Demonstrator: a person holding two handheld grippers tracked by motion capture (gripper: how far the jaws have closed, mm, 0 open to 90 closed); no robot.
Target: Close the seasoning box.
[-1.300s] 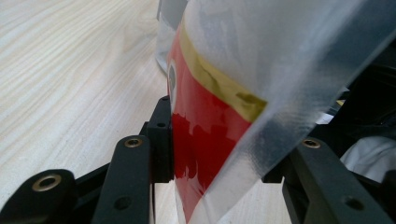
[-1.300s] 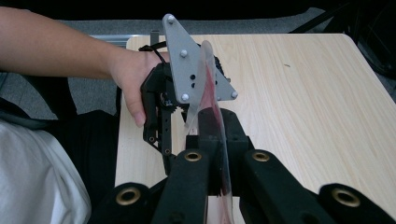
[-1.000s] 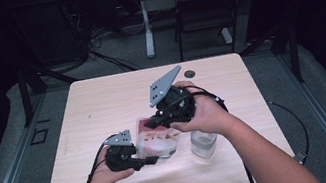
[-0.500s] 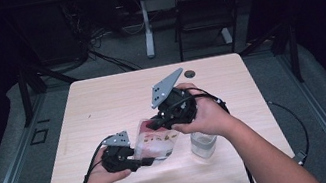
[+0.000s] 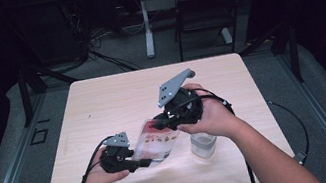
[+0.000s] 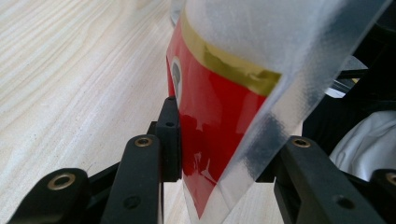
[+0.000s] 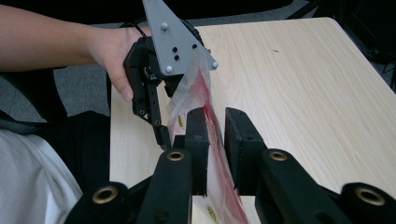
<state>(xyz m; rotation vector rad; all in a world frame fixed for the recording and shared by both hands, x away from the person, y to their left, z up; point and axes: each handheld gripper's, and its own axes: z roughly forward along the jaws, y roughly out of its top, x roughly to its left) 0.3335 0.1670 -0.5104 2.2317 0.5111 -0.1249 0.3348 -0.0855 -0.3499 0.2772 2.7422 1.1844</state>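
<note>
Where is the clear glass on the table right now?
In the high view the glass stands upright near the table's front edge, right of centre, just below the hand with the right claw and right of the red-printed bag.

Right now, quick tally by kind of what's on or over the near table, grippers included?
Grippers: 2, the left gripper and the right gripper
Plastic pouches: 1, the red-printed pouch held up between the two grippers
Clear cups: 1, the clear cup standing on the table
Total: 4
</note>
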